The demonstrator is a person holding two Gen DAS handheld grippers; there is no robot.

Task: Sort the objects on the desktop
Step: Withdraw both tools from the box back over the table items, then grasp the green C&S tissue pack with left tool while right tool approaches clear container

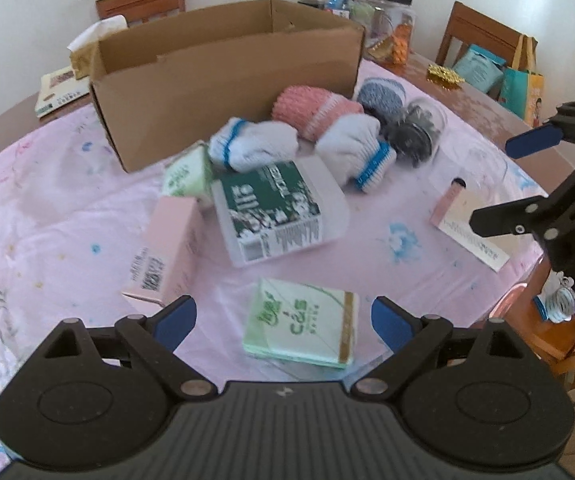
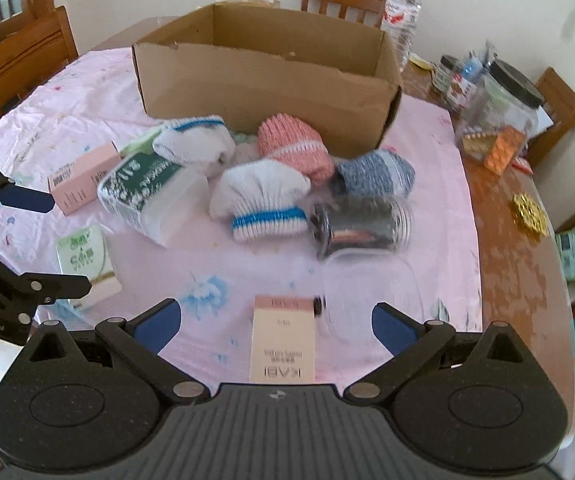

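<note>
The left gripper (image 1: 283, 316), jaws spread and empty, faces a flat green tissue packet (image 1: 301, 326) lying crosswise between its tips. The right gripper (image 2: 273, 320), likewise spread, faces a cream-and-pink carton (image 2: 283, 340) lying lengthwise.

Matt cardboard box (image 1: 223, 80); knitted socks (image 1: 311, 114)

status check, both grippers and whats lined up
Left gripper open over green tissue pack. Right gripper open over KABI box. Cardboard box behind the pile.
</note>
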